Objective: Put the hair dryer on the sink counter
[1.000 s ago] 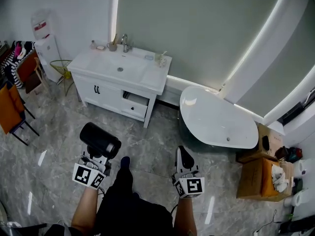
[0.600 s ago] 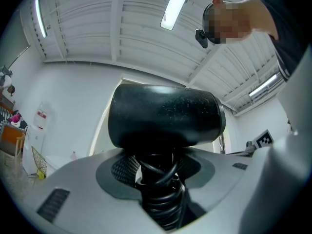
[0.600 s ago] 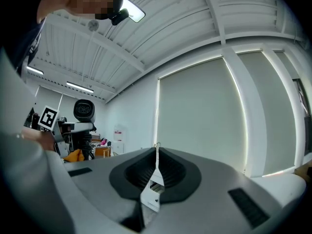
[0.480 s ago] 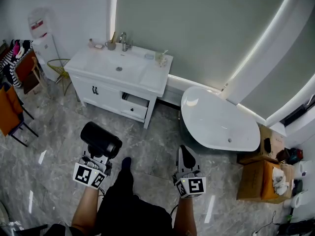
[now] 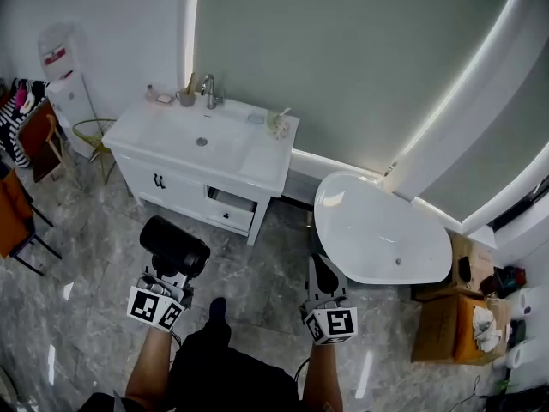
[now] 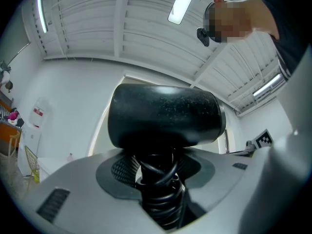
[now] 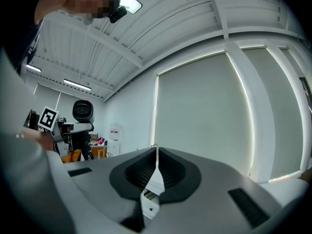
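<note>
A black hair dryer (image 5: 176, 245) stands upright in my left gripper (image 5: 169, 275), which is shut on its cord-wrapped handle. In the left gripper view the dryer's barrel (image 6: 165, 116) fills the middle above the jaws, with the coiled cord (image 6: 157, 179) pinched between them. The white sink counter (image 5: 257, 157) stands ahead against the wall, some way beyond both grippers. My right gripper (image 5: 323, 273) is held low at the right, its jaws shut together with nothing in them (image 7: 156, 165). Its camera also catches the hair dryer (image 7: 83, 111) at far left.
A faucet (image 5: 208, 91), cups and small items line the counter's back edge and right corner. One vanity drawer (image 5: 230, 209) stands slightly open. A white bathtub (image 5: 377, 230) lies to the right, with cardboard boxes (image 5: 450, 316) beyond it. A water dispenser (image 5: 64, 84) and chairs stand at left.
The sink counter and bathtub have slid down and closer in the head view as the person walks forward. Both grippers keep their pose and the left keeps its hold.
</note>
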`<act>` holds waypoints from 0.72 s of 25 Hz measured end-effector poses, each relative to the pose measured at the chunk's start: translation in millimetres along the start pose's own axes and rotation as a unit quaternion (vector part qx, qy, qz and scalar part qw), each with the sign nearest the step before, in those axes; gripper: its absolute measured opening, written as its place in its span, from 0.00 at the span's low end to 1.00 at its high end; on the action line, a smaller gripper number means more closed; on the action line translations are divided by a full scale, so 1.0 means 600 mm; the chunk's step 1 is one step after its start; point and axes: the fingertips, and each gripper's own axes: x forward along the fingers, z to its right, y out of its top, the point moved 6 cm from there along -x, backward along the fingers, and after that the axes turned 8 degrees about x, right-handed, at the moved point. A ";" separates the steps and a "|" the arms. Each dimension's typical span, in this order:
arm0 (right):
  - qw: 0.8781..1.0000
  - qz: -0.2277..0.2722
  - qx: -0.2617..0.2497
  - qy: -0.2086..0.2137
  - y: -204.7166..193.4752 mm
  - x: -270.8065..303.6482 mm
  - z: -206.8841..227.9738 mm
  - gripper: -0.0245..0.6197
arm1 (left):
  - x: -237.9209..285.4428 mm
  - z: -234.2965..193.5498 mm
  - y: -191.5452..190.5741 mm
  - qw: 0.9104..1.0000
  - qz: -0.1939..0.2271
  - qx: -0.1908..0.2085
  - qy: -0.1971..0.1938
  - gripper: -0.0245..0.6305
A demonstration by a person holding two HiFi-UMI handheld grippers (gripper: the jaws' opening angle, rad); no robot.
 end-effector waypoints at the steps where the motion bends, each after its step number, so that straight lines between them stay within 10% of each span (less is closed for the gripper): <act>1: 1.000 -0.001 -0.001 0.000 0.005 0.018 0.002 0.10 | 0.016 -0.012 0.000 1.000 0.000 -0.001 0.000 0.38; 18: 0.998 0.007 -0.022 -0.059 0.039 0.279 0.080 0.09 | 0.295 -0.189 -0.035 0.998 0.012 0.006 -0.055 0.38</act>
